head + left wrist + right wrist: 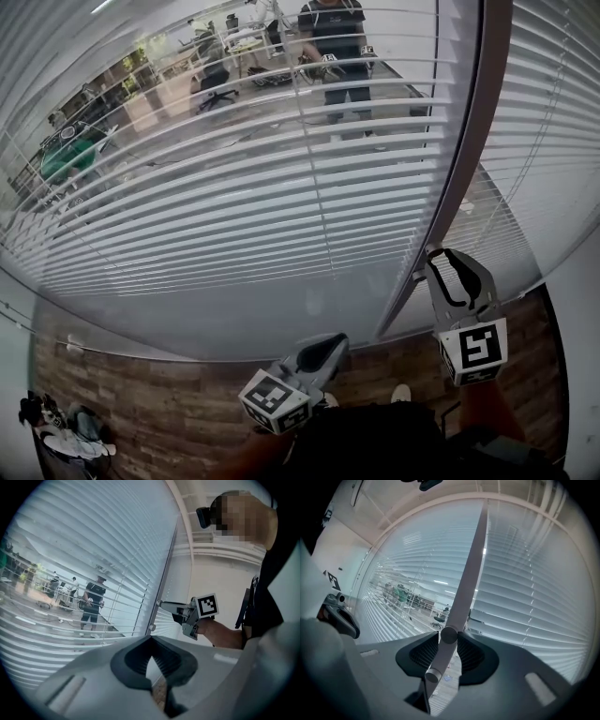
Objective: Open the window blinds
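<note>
— Wand (pixel 464 588) location?
— It hangs between the two blinds (pixel 234 216), with its lower end clamped in the pads of the right gripper (pixel 449 638). The left gripper (pixel 150 640) waits apart from it, jaws together and empty.
— How should the twist go?
— I'd roll about the wand's own line, gripping firmly, with no sideways pull.
— Long axis?
— Near upright: top toward the window's head, knobbed tip toward the floor.
</note>
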`<move>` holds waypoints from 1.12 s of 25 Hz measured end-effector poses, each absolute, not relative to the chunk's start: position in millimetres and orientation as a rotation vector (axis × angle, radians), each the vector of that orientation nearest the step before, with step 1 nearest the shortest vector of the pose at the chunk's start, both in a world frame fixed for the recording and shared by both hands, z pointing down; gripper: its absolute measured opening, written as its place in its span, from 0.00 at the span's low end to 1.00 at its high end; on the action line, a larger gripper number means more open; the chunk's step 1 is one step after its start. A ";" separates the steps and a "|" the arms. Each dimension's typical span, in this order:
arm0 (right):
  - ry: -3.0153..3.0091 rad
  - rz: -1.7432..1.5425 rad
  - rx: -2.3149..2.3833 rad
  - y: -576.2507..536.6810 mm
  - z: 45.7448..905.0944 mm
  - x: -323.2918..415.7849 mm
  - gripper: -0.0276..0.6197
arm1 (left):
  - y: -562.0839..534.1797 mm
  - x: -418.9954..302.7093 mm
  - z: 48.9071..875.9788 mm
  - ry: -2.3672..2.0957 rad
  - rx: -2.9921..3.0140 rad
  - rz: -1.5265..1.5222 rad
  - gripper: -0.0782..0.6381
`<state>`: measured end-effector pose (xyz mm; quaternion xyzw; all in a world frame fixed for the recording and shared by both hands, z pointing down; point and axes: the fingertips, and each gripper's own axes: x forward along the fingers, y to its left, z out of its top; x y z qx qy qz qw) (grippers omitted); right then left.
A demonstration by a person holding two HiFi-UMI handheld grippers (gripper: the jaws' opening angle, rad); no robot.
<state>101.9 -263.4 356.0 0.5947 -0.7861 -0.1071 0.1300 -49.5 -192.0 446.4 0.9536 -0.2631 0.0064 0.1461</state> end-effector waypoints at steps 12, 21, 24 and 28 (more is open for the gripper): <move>-2.587 0.174 1.782 -225.6 384.3 76.7 0.08 | -180.3 -77.3 444.5 -0.720 2.769 0.003 0.11; -2.675 0.187 1.568 -195.0 386.6 1.8 0.08 | -177.4 -102.4 421.3 -0.672 2.754 0.011 0.11; -2.672 0.190 1.543 -188.0 391.4 -16.8 0.08 | -175.2 -107.2 428.1 -0.633 2.756 0.035 0.11; -2.679 0.200 1.495 -170.2 409.6 -29.2 0.08 | -164.8 -110.9 442.7 -0.631 2.740 0.041 0.11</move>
